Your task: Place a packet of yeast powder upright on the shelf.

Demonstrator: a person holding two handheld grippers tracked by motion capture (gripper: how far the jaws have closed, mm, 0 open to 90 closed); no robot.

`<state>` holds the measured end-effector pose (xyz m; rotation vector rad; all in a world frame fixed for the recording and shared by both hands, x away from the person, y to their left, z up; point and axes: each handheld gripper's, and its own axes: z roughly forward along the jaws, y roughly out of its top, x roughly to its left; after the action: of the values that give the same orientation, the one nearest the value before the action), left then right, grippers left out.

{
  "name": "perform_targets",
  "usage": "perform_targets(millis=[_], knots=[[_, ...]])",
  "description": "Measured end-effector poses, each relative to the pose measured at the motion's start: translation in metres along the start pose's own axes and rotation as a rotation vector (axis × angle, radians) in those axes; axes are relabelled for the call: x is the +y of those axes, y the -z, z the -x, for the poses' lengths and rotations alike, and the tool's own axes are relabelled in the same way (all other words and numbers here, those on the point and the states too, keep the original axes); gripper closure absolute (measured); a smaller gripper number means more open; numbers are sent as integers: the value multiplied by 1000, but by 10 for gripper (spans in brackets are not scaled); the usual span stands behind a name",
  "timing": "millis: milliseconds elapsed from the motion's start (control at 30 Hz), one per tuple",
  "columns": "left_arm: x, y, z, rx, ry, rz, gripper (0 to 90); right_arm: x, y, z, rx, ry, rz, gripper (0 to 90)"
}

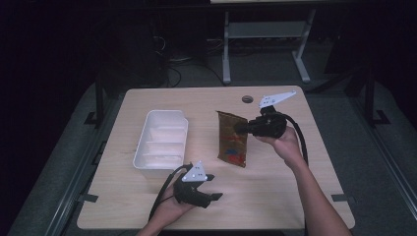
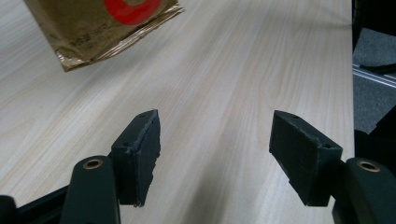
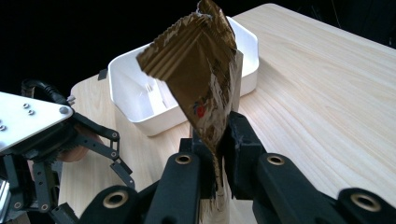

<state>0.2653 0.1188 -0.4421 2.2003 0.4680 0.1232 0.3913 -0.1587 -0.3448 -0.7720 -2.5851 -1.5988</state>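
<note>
A brown foil snack bag (image 1: 232, 139) with red print hangs above the middle of the table, and my right gripper (image 1: 244, 127) is shut on its right edge. In the right gripper view the crinkled bag (image 3: 201, 84) rises from between the closed jaws. My left gripper (image 1: 212, 187) rests low near the table's front edge, open with nothing between its fingers (image 2: 140, 154). The bag's lower corner (image 2: 102, 28) shows at the top left of the left gripper view, off the wood.
A white rectangular bin (image 1: 162, 140) stands left of the bag; it also appears behind the bag as the white bin (image 3: 140, 100) in the right gripper view. A small round hole (image 1: 247, 99) sits near the table's far edge. Bare wood (image 1: 275, 187) lies at front right.
</note>
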Motion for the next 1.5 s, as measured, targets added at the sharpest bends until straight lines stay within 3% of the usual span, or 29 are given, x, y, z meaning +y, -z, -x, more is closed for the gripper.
perform_targets(millis=[167,700,900,1067,1267,1500], knots=[[-3,4,6,1,-27,-6,324,5,-4,-2,7,7,2,827],[-9,17,7,-2,-37,22,297,30,-27,-6,34,27,-1,828],[-12,14,5,-9,-31,17,291,38,-33,-6,41,21,14,829],[-12,10,8,-13,-51,4,289,47,-40,-8,47,30,21,830],[-12,16,8,-7,-67,26,289,59,-48,-11,68,37,43,831],[-13,17,9,-11,-75,27,289,68,-60,-15,77,47,17,831]])
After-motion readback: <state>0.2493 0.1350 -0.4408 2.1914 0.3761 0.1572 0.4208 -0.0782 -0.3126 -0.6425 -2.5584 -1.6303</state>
